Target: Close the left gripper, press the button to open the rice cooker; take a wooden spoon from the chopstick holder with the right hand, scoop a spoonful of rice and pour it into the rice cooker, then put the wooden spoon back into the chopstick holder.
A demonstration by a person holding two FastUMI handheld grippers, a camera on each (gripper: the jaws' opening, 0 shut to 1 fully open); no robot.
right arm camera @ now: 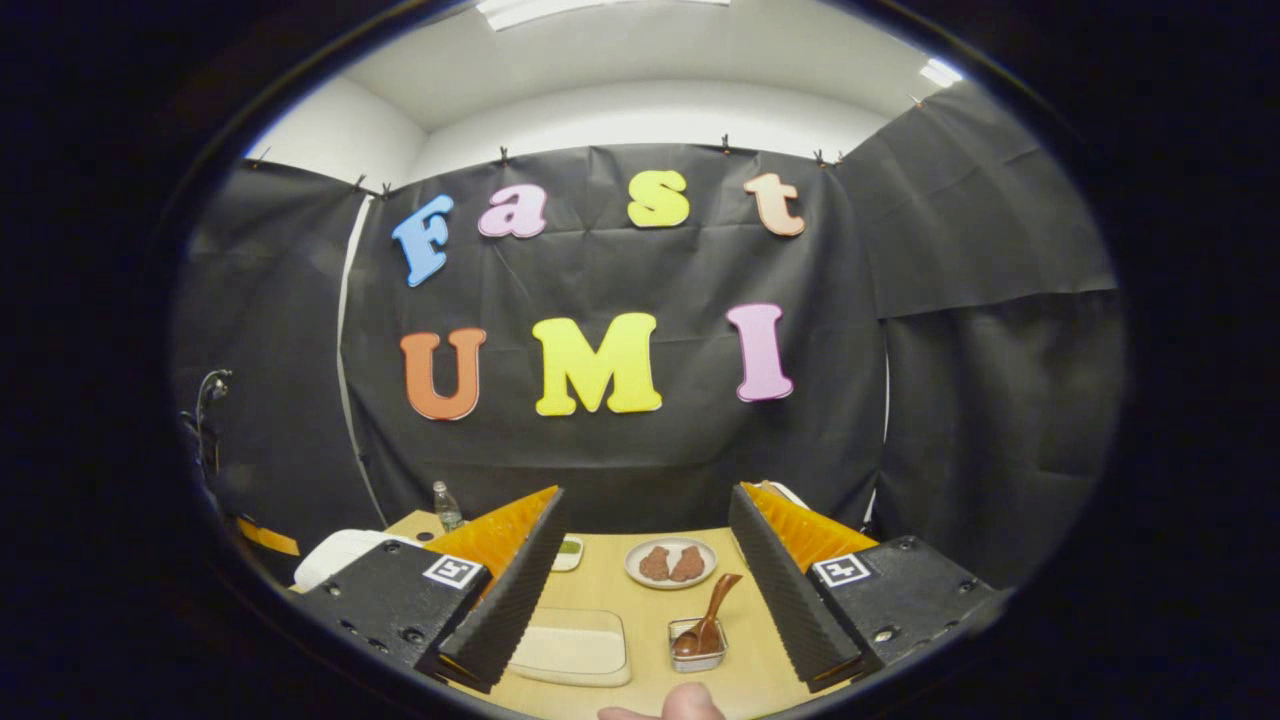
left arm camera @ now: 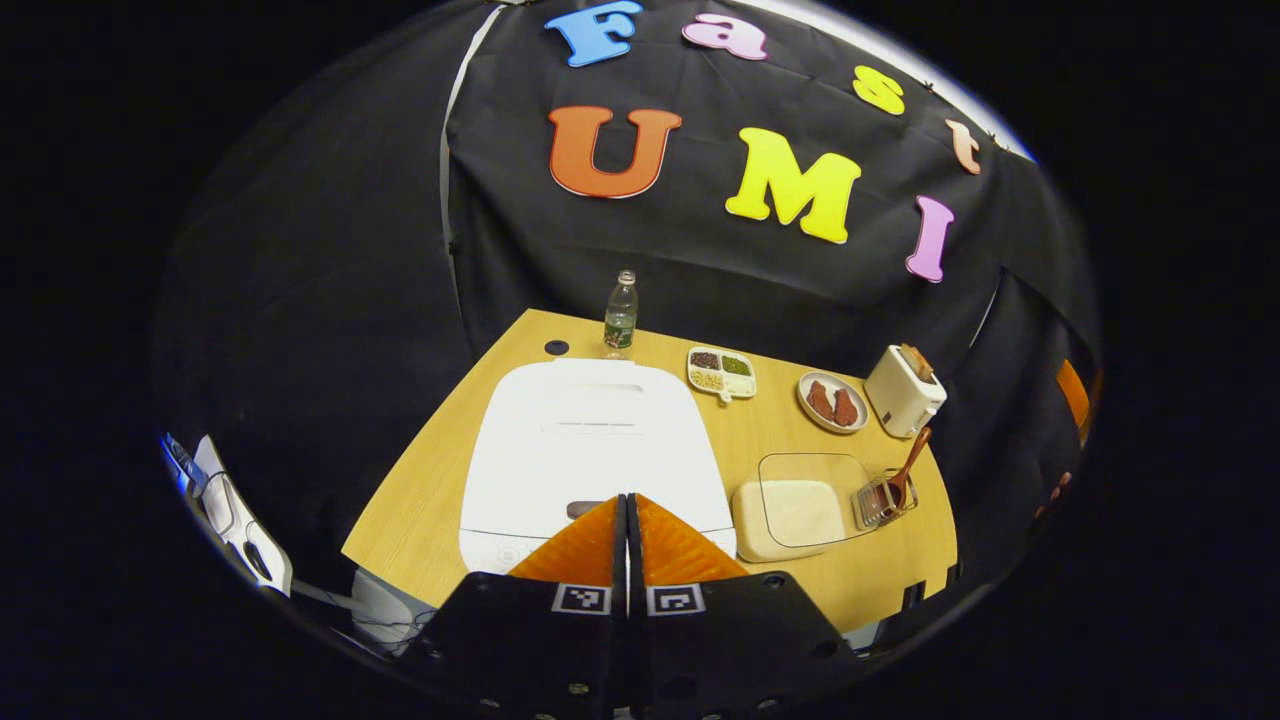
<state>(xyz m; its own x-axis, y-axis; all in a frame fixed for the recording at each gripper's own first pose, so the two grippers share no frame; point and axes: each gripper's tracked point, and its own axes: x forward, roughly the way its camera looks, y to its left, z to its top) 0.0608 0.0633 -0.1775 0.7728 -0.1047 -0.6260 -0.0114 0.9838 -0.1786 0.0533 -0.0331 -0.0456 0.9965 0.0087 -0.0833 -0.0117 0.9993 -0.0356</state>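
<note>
We hold the left gripper (left arm camera: 628,530) with its fingers pressed together, empty, poised just above the near edge of the white rice cooker (left arm camera: 590,440), whose lid is still down; the button (left arm camera: 585,509) lies directly ahead of the fingertips. Our right gripper (right arm camera: 645,580) has its fingers wide apart, holding nothing. The wooden spoon (right arm camera: 706,620) stands in the chopstick holder (right arm camera: 697,645) near the table's (right arm camera: 600,590) near right edge, handle leaning up and right, centred between those open fingers, beside the rice container (right arm camera: 570,648).

The left gripper view looks steeply down, close above the rice cooker (left arm camera: 590,450). The right gripper view sits lower, farther back, facing level. Both share the wooden table (left arm camera: 420,500) and wooden spoon (left arm camera: 908,468).
</note>
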